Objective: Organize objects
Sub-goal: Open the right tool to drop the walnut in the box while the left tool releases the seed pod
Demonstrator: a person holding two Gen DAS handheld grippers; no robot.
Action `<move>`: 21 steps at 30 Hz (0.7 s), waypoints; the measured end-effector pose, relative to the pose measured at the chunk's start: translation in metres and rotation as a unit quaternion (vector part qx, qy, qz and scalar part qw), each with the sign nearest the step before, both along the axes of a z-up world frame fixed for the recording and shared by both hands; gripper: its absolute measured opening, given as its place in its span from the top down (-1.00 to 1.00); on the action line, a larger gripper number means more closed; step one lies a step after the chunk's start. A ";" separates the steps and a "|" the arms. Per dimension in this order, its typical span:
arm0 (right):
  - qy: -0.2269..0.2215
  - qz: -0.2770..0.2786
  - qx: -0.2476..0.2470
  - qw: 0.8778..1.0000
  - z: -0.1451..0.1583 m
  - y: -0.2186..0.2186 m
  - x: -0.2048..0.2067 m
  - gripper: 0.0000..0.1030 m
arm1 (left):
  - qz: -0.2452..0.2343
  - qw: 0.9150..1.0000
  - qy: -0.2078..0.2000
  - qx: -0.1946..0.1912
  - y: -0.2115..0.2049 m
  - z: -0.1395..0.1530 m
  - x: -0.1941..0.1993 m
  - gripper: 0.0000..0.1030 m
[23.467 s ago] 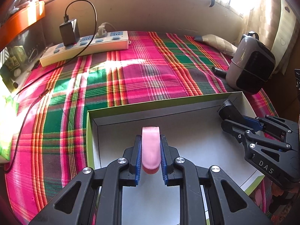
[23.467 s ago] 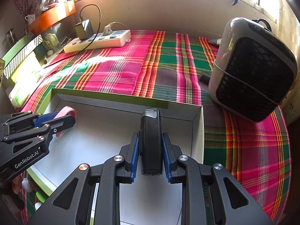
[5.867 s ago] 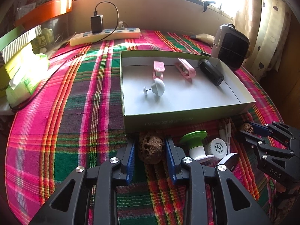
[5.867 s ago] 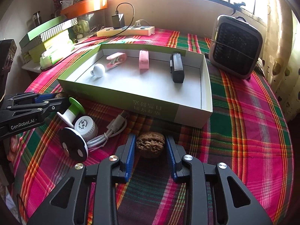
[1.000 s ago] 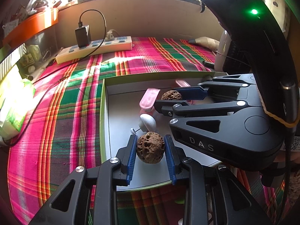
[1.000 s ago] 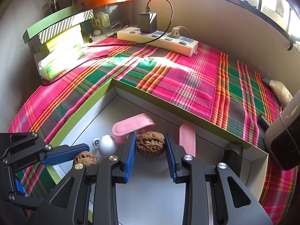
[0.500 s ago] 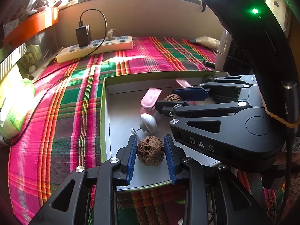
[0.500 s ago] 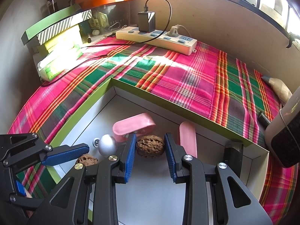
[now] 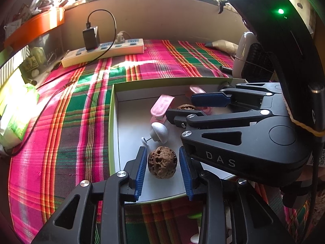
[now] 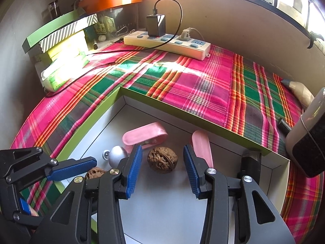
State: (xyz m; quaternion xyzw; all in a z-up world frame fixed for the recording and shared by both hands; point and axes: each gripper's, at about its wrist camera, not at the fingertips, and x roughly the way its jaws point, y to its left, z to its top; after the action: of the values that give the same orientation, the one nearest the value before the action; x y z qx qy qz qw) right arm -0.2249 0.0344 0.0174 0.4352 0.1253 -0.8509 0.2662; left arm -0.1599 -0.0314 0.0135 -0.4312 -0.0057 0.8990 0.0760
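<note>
Two walnuts (image 9: pixel 161 161) (image 10: pixel 162 161), two pink clips (image 10: pixel 145 136) (image 10: pixel 202 148) in tray (image 10: pixel 195 123)

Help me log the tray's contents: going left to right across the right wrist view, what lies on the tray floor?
Silver knob → open pink clip → walnut between the right gripper pads, which have just been opening → flat pink clip → black device.

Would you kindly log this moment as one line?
left gripper: jaws just opened, walnut released | right gripper: jaws just opened, second walnut released | both in box
</note>
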 end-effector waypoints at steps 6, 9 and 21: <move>0.002 -0.006 -0.003 1.000 0.003 0.002 0.003 0.15 | 0.002 1.000 0.001 0.001 -0.002 0.001 0.004 0.31; 0.004 -0.010 -0.003 1.000 0.004 0.004 0.004 0.15 | 0.005 1.000 0.002 0.003 -0.003 0.002 0.007 0.28; 0.008 -0.030 -0.010 0.999 0.009 0.014 0.016 0.15 | 0.013 1.000 0.006 0.009 -0.006 0.009 0.014 0.26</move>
State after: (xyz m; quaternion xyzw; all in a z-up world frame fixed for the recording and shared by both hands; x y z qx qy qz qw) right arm -0.2087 0.0489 0.0267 0.4293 0.1060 -0.8632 0.2437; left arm -0.1455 -0.0371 0.0226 -0.4246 -0.0190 0.9026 0.0684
